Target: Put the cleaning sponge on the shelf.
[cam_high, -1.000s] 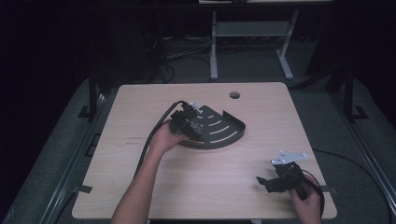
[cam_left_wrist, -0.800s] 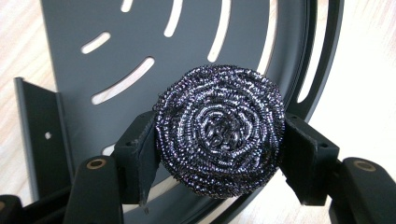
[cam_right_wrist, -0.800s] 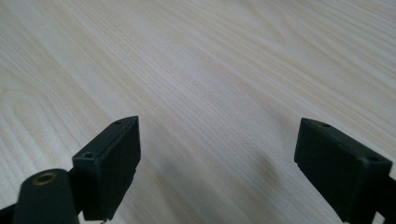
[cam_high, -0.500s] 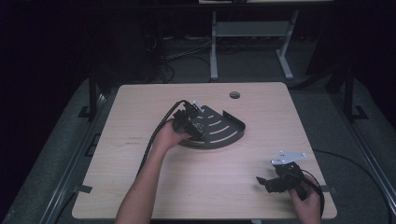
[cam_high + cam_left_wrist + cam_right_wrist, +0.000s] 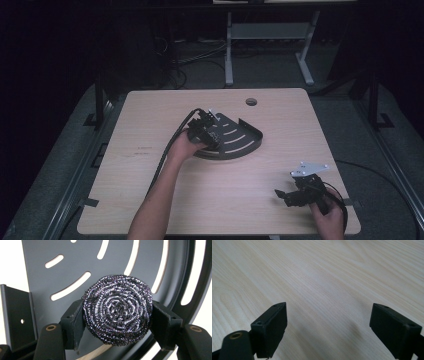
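A steel-wool scouring pad (image 5: 117, 310) is clamped between the jaws of the left gripper (image 5: 117, 322), one black pad pressed against each side of the coiled ball. The pad is held just above the slotted floor of a dark grey fan-shaped tray (image 5: 155, 255), whose curved slots and raised rim are seen behind it. In the high view, the left gripper (image 5: 209, 131) is seen over the left part of the tray (image 5: 245, 142), which lies near the middle of the pale wooden desk (image 5: 150, 200); the scouring pad itself cannot be made out there. The right gripper (image 5: 287, 196) is held low near the right front corner of the desk, well apart from the tray. Its jaws are spread wide with nothing between them, and bare wood grain (image 5: 324, 285) is seen past them. A small round hole (image 5: 251, 102) is seen in the desk beyond the tray.
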`<state>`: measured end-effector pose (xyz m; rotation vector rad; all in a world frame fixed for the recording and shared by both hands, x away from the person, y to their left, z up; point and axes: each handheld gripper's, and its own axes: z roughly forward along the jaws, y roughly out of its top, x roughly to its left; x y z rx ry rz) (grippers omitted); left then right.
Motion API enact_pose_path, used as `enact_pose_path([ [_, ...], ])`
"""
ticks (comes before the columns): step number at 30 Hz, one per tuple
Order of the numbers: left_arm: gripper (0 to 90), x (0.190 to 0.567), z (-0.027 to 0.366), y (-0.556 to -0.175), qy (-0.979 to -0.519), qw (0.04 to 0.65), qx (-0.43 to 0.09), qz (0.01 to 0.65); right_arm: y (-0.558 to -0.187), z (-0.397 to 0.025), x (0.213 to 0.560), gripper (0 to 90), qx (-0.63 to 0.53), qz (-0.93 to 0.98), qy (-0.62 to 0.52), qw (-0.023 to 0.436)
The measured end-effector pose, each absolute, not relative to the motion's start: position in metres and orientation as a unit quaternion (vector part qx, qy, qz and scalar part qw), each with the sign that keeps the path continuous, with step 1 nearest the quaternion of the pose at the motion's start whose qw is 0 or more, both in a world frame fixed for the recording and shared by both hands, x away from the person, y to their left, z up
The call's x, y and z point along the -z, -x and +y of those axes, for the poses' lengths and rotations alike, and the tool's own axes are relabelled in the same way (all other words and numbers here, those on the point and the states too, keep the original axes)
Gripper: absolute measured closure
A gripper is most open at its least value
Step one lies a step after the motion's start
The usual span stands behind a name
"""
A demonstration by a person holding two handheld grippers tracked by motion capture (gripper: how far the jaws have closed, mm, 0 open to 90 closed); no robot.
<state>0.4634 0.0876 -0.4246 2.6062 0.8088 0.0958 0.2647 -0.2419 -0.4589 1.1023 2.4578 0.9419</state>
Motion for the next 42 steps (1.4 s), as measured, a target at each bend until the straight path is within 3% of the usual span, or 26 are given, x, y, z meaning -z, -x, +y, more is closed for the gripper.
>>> enact_pose_path([
  [24,29.8,0.428,0.089,-0.468,-0.932,0.203,-0.032,0.298,-0.264,-0.241,0.459,14.0,-0.325,0.853,-0.381,0.145],
  [42,21.4,0.399,0.089,-0.458,-0.926,0.233,-0.053,0.292,-0.264,-0.240,0.458,14.0,-0.325,0.853,-0.382,0.145],
])
